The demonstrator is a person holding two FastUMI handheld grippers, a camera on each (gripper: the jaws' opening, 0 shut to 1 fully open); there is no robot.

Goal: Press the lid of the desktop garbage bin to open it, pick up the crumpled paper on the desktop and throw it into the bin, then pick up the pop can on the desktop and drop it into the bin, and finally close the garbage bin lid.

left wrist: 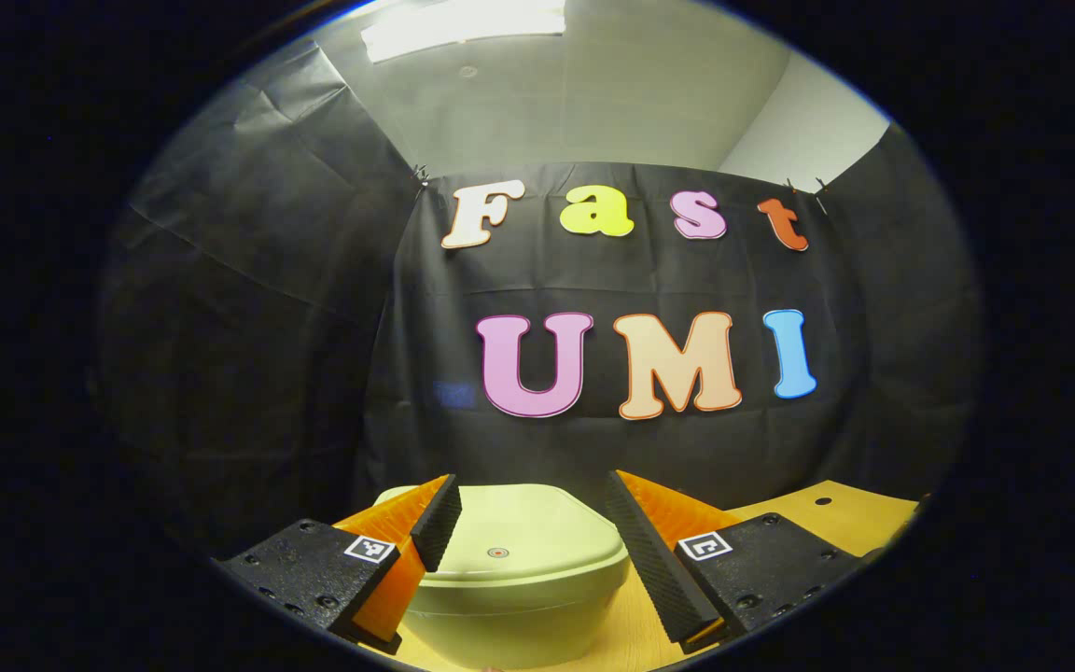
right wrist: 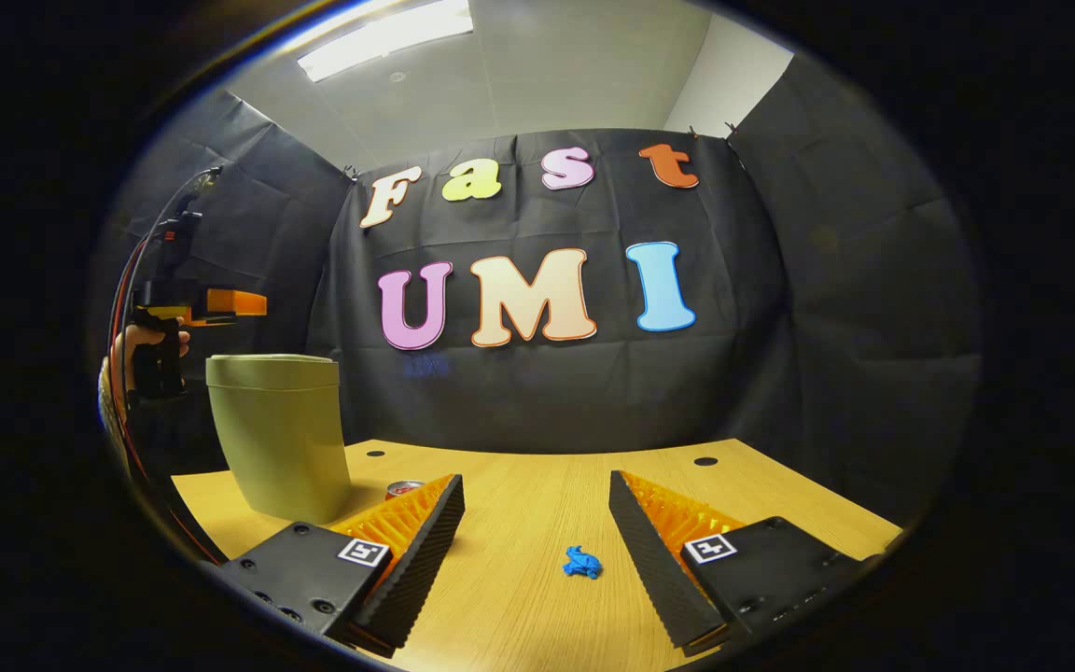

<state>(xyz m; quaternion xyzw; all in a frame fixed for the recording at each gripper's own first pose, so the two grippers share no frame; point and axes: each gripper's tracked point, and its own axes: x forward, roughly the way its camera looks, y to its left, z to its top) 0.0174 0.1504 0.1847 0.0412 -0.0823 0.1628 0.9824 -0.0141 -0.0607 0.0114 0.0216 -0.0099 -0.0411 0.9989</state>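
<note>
Here the left gripper (left wrist: 532, 523) hangs above the garbage bin (left wrist: 509, 579), its fingers spread wide with nothing between them; in the left gripper view the closed lid (left wrist: 519, 537) lies directly ahead and below, framed between the two fingers, with a small round button (left wrist: 497, 553) at its centre. In the right gripper view the same gripper (right wrist: 220, 303), held by a hand (right wrist: 150, 350), appears just above and beside the bin's (right wrist: 281, 439) top edge, apart from it. The coming press, by judgement, turns on this one relation: the lid sits straight down from the left gripper, so a short descent onto the button should release it, and this gripper is far nearer the bin than the other. The right gripper (right wrist: 537, 532) is likewise released and empty, low over the desktop (right wrist: 780, 495). The crumpled paper (right wrist: 581, 562), a small blue wad, lies on the wood between its fingers and a little ahead, so it is well placed for the pickup to follow. The pop can (right wrist: 404, 488) stands near the bin's foot, partly hidden behind the right gripper's near finger; its axis looks upright, though little of it shows
</note>
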